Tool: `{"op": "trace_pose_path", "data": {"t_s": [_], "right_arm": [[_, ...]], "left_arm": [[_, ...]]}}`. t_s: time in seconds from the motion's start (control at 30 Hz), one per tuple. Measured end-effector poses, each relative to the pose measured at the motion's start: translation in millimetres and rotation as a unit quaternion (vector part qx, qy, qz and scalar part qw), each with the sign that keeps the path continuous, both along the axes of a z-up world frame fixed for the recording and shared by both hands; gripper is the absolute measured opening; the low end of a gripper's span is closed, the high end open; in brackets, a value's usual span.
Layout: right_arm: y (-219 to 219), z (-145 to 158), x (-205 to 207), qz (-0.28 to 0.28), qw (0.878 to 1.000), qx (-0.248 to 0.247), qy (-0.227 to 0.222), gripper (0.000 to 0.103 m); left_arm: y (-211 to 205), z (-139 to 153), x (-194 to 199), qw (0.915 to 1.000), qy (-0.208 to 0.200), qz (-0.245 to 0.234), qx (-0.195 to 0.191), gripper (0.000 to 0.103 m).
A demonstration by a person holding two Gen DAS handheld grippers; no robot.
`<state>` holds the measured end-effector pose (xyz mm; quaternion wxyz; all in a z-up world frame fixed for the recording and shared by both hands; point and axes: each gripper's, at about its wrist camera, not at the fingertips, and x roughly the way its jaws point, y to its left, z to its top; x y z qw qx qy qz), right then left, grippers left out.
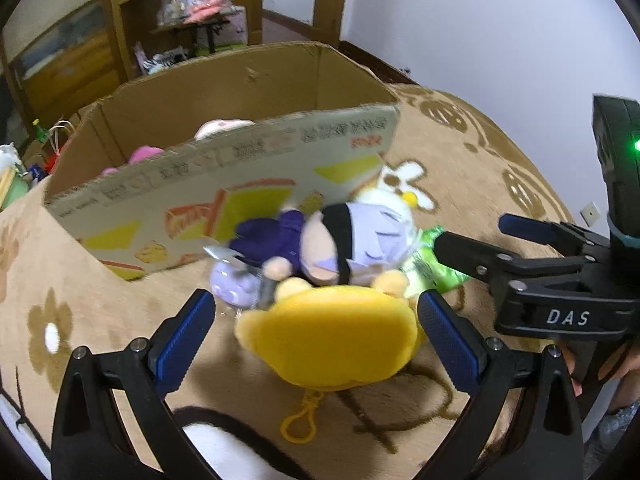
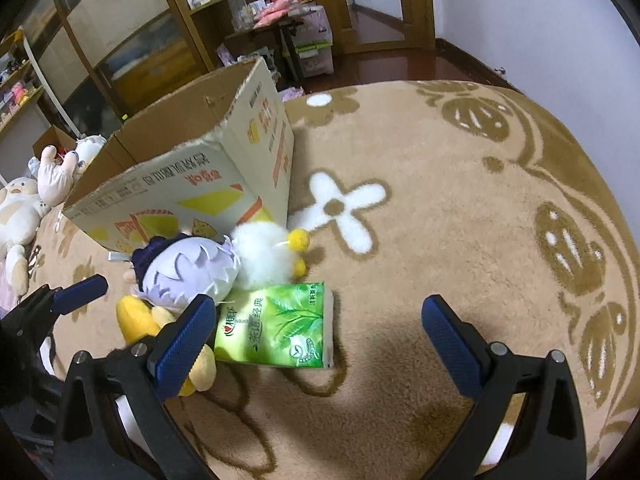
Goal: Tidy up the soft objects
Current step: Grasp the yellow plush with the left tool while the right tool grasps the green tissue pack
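The left gripper [image 1: 316,330] hangs with jaws spread wide around a plump yellow plush toy [image 1: 332,336] lying on the tan flower-patterned carpet [image 2: 440,208], just before the near wall of the open printed cardboard box [image 1: 224,184]. It looks light and squashy; its broad middle should take a pinch best. The right gripper [image 2: 320,332] is open too, over a green soft tissue pack [image 2: 280,326], empty-handed.

Behind my beige flowered carpet [image 2: 440,184] stands a wooden shelf unit [image 2: 132,40]; a doorway [image 2: 384,0] opens right of it.
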<state>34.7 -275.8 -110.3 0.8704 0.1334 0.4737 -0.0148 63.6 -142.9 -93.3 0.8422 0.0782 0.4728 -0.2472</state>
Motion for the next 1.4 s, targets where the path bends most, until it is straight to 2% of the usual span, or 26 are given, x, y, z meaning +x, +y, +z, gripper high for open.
{"op": "trace_pose_path", "data": {"t_s": [0.27,0.53,0.67,0.83,1.13,1.33,1.4], "right_arm": [[4,-15,9,0.018,0.999,0.017,0.030,0.103],[15,-29,18,0.044,0.997,0.028,0.053,0.103],[19,-34,24,0.048,0.997,0.024,0.060,0.103],[20,-40,31,0.047,0.996,0.030,0.067,0.103],[21,-46,35,0.052,0.996,0.023,0.075,0.103],[22,-49,30,0.053,0.995,0.021,0.076,0.097],[21,-49,29,0.049,0.996,0.019,0.075,0.091]], "left_arm": [[-14,-19,-3,0.9988,0.026,-0.030,0.030,0.100],[-12,-28,0,0.9981,0.046,-0.033,0.024,0.100],[-9,-32,4,0.9977,0.059,-0.028,0.018,0.094],[-8,-33,3,0.9979,0.055,-0.029,0.016,0.087],[-2,-28,-4,0.9981,0.051,-0.028,0.017,0.083],[0,-24,-12,0.9981,0.042,-0.036,0.028,0.083],[3,-23,-13,0.9982,0.042,-0.032,0.029,0.083]]}}
